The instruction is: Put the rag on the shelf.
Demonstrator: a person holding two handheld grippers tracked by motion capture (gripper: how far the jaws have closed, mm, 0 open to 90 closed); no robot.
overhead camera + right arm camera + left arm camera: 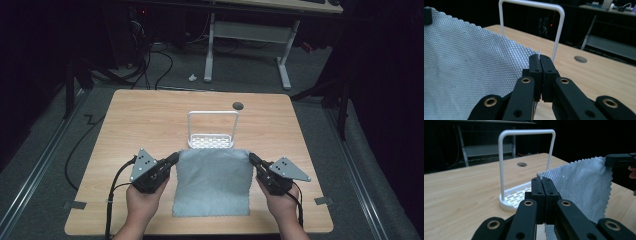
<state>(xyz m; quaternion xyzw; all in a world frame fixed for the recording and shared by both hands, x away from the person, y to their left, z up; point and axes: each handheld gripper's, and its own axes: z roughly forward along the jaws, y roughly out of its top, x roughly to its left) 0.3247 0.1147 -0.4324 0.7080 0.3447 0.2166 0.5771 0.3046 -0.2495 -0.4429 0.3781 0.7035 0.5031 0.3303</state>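
Left hand-held gripper [173, 159] and right hand-held gripper [252, 159] clamping far corners of grey cloth [212, 182], lifting that edge just before white wire rack [212, 129] on tabletop [140, 120]. Risk judged: thin corner grips slipping, or hem snagging rack.

You will find no lettering, label, brand mark, number or sign that can be read in any of the three views. The surfaces before you are plain.
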